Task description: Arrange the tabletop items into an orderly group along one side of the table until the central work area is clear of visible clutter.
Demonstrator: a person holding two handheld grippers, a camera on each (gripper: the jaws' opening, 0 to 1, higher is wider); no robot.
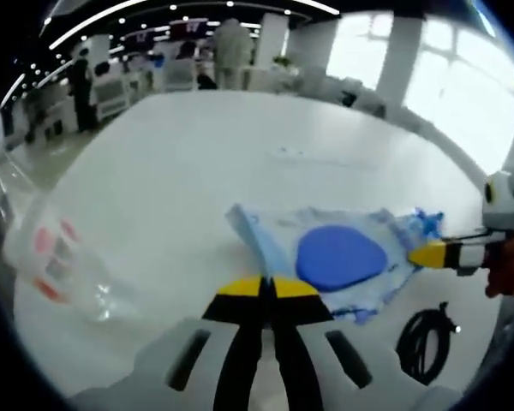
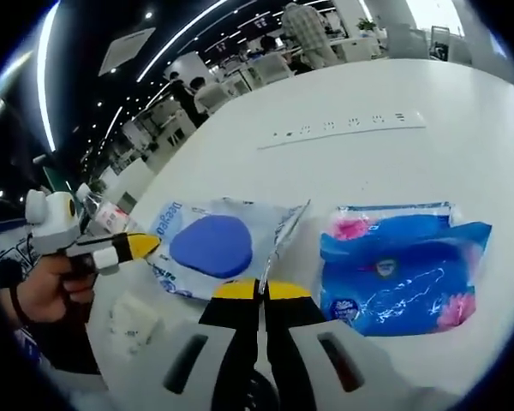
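Observation:
A flat wipes pack (image 1: 338, 257) with a blue oval lid lies on the white table (image 1: 197, 154). My left gripper (image 1: 265, 287) is shut on the pack's near left edge, which folds up toward the tips. My right gripper (image 1: 428, 254) enters from the right with its yellow tip at the pack's far end. In the right gripper view the same wipes pack (image 2: 210, 244) sits ahead. There my right gripper (image 2: 259, 289) is shut on its raised edge. The left gripper (image 2: 137, 247), held by a hand (image 2: 43, 287), meets the opposite end.
A clear plastic bottle (image 1: 56, 265) lies at the left and a black cable (image 1: 424, 342) near the front right. A blue tissue pack (image 2: 403, 274) lies right of the wipes. White crumpled paper (image 2: 133, 321) sits nearby. A socket strip (image 2: 351, 128) is set in the table. People and chairs stand far off.

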